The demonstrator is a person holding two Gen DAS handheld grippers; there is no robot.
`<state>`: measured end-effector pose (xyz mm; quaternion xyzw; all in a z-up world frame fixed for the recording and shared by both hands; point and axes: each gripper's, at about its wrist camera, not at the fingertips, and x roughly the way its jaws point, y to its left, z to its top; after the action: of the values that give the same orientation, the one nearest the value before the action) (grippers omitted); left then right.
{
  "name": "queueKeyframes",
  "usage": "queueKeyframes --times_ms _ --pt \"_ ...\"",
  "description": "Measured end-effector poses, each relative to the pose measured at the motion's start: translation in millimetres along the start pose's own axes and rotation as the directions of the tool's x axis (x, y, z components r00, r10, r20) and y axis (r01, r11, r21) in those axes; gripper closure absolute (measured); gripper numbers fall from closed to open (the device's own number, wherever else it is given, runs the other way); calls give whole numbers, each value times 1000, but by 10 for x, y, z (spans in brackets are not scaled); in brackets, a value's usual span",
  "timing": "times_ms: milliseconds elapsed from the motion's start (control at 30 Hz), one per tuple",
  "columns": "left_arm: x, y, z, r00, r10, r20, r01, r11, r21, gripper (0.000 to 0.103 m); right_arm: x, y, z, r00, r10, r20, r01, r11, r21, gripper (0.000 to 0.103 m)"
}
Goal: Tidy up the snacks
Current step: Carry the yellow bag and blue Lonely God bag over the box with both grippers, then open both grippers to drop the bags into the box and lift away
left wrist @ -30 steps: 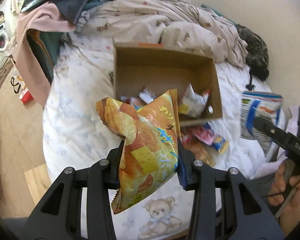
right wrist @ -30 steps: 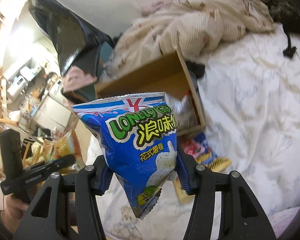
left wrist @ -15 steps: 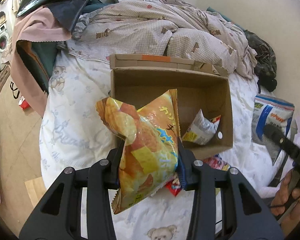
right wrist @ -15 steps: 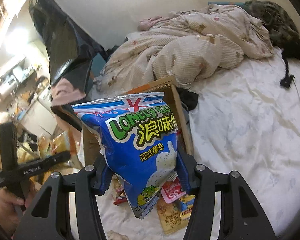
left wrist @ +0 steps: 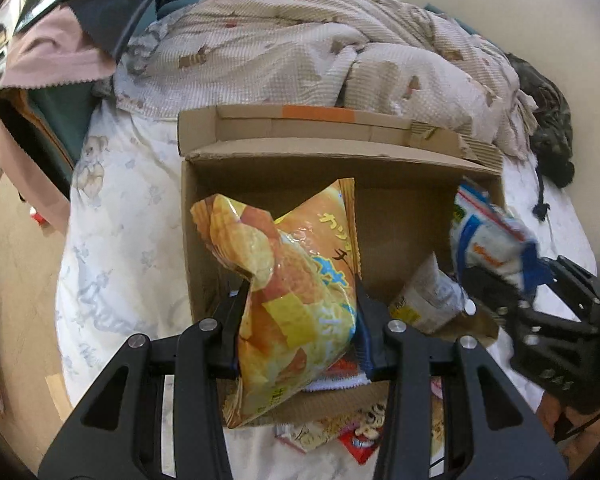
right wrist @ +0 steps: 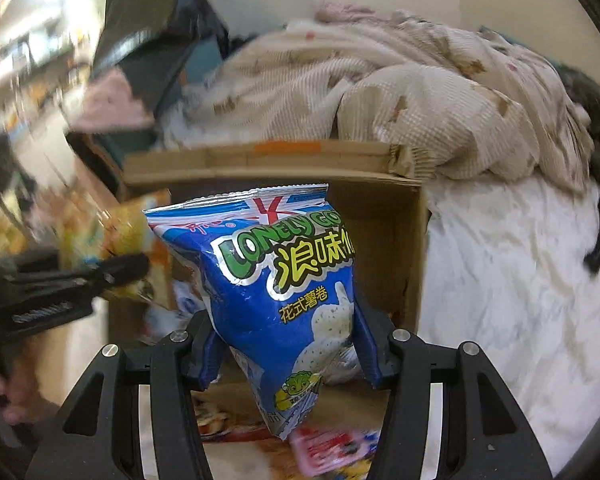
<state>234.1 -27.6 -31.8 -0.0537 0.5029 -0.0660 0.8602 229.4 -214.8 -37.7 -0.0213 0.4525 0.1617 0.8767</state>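
Orange snack bag (left wrist: 296, 292) clamped in left gripper (left wrist: 300, 320); blue bag (right wrist: 284, 300) in right gripper (right wrist: 288, 344), over box (left wrist: 260, 156).

light: soft, even | blur: right view, left edge | fisheye bending w/ dark corners

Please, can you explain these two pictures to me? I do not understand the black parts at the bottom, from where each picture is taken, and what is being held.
No robot is here: a person holds a hand tool with two black fingers in each hand. Each tool carries a wide-angle camera looking along its fingers, so they fill the picture's bottom.

In the left tool's view, the left gripper pinches an orange chip bag over an open cardboard box, which stands on a bed with a white sheet and a crumpled quilt. A white snack packet lies inside the box.

In the right tool's view, the right gripper pinches a blue potato snack bag over the same box. More packets lie in front of it.
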Motion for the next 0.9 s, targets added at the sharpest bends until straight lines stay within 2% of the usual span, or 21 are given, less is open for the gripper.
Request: queueKeyframes --times_ms 67,233,433,533,600,633,667,700,767,900 --pt "99 1 27 1000 -8 -23 8 1000 3 65 145 19 55 1000 -18 -24 18 1000 -19 47" --pt "201 0 44 999 -4 -38 4 1000 -3 64 286 31 136 999 -3 -42 2 1000 -22 45" --pt "181 -33 37 1000 2 -23 -2 1000 15 63 334 -80 124 988 140 -69 -134 987 84 44" --pt "146 -36 45 1000 0 -17 1 1000 10 45 314 -166 132 976 211 -57 -200 968 151 41" --pt "88 -27 35 1000 -6 4 6 1000 -9 27 293 -229 135 958 283 -40 -269 940 208 29" --pt "44 -20 26 1000 -11 22 12 1000 -24 24 266 -270 132 950 312 -18 -299 924 237 19" --pt "18 -9 19 1000 -16 27 17 999 -36 18 237 -302 129 948 319 4 -310 916 254 14" --pt "0 -5 13 999 -26 28 27 999 -43 15 228 -311 134 948 319 12 -311 914 259 14" --pt "-41 4 1 998 -48 33 49 998 -48 15 186 -349 140 952 306 22 -301 916 264 14" --pt "-142 -16 -14 997 -21 73 23 999 -27 15 164 -422 152 955 295 37 -294 913 282 14"
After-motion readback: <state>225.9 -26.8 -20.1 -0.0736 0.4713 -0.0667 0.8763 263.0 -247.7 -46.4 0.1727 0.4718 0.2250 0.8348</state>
